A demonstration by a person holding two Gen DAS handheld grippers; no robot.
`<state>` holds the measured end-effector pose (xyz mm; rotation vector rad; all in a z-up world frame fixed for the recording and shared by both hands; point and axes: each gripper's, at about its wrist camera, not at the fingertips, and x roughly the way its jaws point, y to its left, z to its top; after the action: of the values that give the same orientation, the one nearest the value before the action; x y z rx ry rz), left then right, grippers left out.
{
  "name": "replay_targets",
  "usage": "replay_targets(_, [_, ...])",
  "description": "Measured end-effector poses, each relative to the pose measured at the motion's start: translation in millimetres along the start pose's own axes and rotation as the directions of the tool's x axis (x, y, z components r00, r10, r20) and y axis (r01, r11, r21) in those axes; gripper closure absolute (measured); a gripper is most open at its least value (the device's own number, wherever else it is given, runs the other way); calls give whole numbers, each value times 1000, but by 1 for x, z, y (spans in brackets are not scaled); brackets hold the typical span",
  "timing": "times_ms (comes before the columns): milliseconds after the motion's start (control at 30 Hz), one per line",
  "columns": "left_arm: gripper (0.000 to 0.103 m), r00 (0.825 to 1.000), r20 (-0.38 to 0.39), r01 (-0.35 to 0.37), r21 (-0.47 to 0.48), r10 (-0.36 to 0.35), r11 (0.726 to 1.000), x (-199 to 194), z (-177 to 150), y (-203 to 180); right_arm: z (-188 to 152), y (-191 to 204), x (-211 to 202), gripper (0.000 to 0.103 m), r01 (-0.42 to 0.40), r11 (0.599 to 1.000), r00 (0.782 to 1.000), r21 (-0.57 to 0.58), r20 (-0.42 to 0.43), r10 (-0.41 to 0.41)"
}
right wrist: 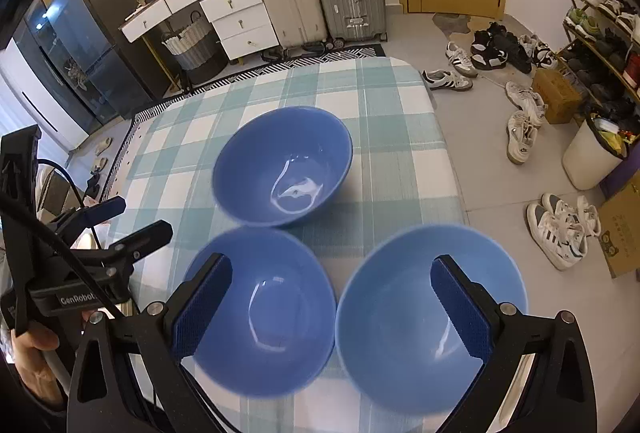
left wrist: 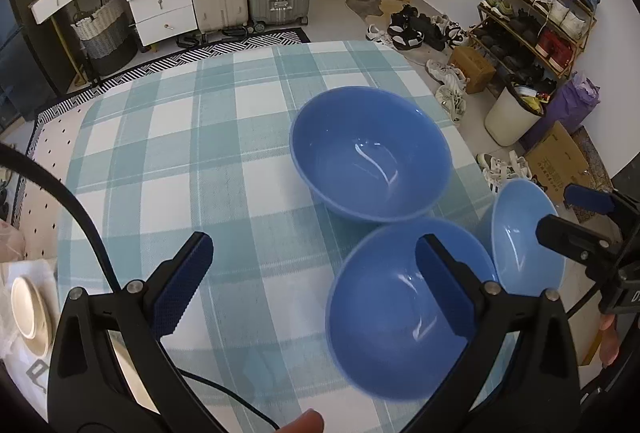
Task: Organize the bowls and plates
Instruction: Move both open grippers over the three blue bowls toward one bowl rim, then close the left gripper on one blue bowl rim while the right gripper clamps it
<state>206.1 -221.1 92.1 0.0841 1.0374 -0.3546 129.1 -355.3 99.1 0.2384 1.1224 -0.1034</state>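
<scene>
Wide-spread fingers of both grippers [left wrist: 316, 283] [right wrist: 334, 301] above three empty blue bowls [right wrist: 284, 165] on checked tablecloth [left wrist: 180, 153].

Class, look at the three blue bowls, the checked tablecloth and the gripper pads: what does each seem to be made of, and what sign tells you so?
Blue bowls: glossy, likely glazed ceramic or hard plastic; sharp white highlights curl across the insides. The look cannot settle which.
Tablecloth: woven fabric, matte; fine thread texture shows in the teal checks.
Gripper pads: probably blue rubber; ridged, dull surface.
</scene>
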Motion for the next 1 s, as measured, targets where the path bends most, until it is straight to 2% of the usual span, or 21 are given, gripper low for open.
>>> replay_targets(200, [3, 1000, -10, 1, -24, -1, 1000, 33, 26, 6, 29, 0, 34, 2, -5, 1000, 1000, -7, -29, 5])
replay_targets(500, [12, 998, -56, 2, -43, -4, 999, 83, 51, 15, 59, -6, 84, 4, -10, 1000, 997, 3, -81, 10])
replay_targets(600, [22, 997, -71, 6, -47, -9, 999, 100, 54, 17, 65, -8, 101, 11, -9, 1000, 994, 3, -104, 9])
replay_targets(667, [36, 996, -86, 15, -45, -18, 999, 111, 54, 17, 67, -9, 112, 17, -17, 1000, 992, 5, -123, 17])
replay_targets(800, [44, 993, -107, 37, -50, -42, 998, 128, 54, 16, 69, -10, 130, 29, -40, 999, 988, 12, -149, 41])
replay_targets(867, [60, 991, -122, 52, -51, -58, 997, 136, 55, 14, 69, -9, 136, 36, -43, 999, 986, 11, -160, 44])
replay_targets(900, [64, 988, -138, 56, -52, -63, 997, 140, 54, 14, 69, -9, 139, 42, -46, 999, 985, 12, -165, 47])
replay_targets(933, [71, 987, -145, 59, -54, -66, 997, 144, 54, 14, 69, -8, 142, 53, -48, 999, 984, 13, -168, 49])
replay_targets(1000, [80, 986, -151, 58, -55, -65, 997, 150, 53, 14, 70, -10, 145, 65, -43, 999, 985, 26, -166, 47])
